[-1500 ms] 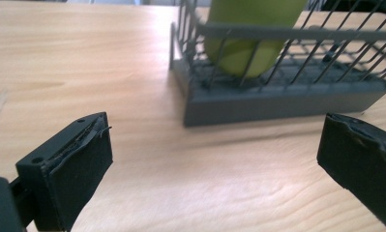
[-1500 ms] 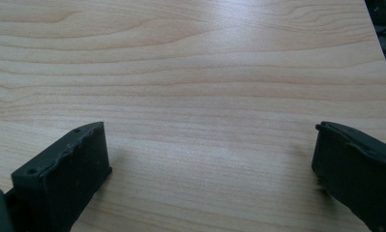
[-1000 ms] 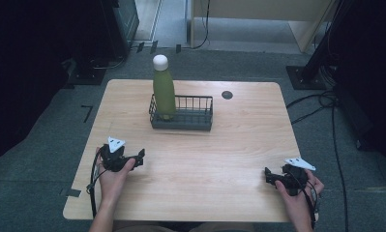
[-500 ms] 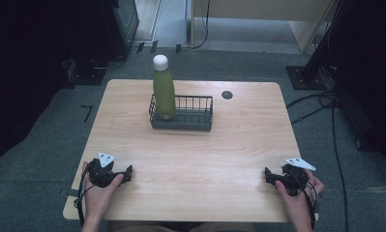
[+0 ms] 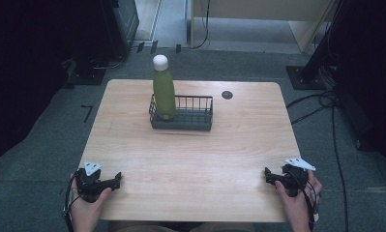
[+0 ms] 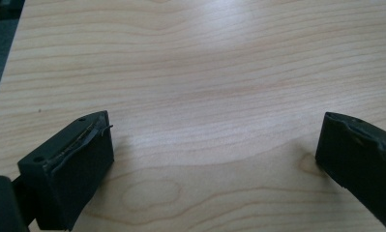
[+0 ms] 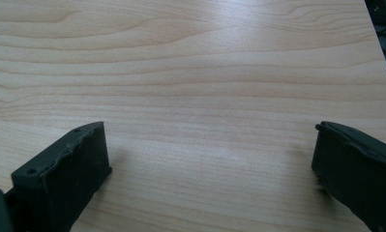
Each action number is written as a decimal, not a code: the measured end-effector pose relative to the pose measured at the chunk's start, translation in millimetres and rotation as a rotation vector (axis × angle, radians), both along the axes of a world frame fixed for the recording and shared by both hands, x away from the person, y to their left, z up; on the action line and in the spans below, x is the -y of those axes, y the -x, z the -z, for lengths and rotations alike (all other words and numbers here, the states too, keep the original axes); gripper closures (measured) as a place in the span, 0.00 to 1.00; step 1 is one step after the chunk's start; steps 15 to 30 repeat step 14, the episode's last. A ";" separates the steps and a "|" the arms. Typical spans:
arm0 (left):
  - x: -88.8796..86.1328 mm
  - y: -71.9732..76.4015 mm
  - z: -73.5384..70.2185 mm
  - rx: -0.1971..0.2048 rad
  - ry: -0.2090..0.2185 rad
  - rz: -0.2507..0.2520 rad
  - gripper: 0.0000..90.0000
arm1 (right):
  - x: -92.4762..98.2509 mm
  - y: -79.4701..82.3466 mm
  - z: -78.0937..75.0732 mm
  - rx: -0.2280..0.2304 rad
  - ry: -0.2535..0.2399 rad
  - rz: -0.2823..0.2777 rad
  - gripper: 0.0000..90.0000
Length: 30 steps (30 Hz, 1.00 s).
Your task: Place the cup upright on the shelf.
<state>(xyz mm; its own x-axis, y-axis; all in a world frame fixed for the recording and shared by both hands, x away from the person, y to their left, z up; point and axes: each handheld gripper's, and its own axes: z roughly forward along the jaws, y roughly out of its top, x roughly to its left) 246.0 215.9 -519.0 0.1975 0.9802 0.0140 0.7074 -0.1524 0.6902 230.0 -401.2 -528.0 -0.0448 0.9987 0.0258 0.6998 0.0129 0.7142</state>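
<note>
A green bottle (image 5: 164, 93) with a white cap stands upright in the left end of a black wire basket (image 5: 190, 117) at the table's far middle. My left gripper (image 5: 117, 180) rests at the near left corner of the table, held by a hand. Its jaws stand wide apart over bare wood, so the left gripper (image 6: 215, 145) is open and holds nothing. At the near right edge my right gripper (image 5: 267, 175) lies in the other hand. The right gripper (image 7: 210, 152) is open too, with only wood grain between its jaws.
The wooden table (image 5: 190, 159) has a small dark round hole (image 5: 227, 94) at the far right of the basket. Grey carpet surrounds the table, with cables (image 5: 335, 130) on the floor to the right and dark equipment at the back left.
My left gripper has moved toward the near left corner of the table, from farther in. The right gripper, the bottle and the basket have stayed put.
</note>
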 end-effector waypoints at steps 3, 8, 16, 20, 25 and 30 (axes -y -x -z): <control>-0.2 0.0 -0.1 0.000 -0.002 -0.003 0.00 | 0.0 0.0 0.0 0.000 0.000 0.000 0.00; 4.1 -0.1 -0.2 -0.002 0.000 -0.049 0.00 | 0.0 0.0 -0.1 -0.001 0.000 0.000 0.00; 4.7 -1.2 -0.2 -0.001 0.000 -0.062 0.00 | 0.0 0.0 -0.1 -0.001 0.001 0.000 0.00; 4.7 -1.2 -0.2 -0.001 0.000 -0.062 0.00 | 0.0 0.0 -0.1 -0.001 0.001 0.000 0.00; 4.7 -1.2 -0.2 -0.001 0.000 -0.062 0.00 | 0.0 0.0 -0.1 -0.001 0.001 0.000 0.00; 4.7 -1.2 -0.2 -0.001 0.000 -0.062 0.00 | 0.0 0.0 -0.1 -0.001 0.001 0.000 0.00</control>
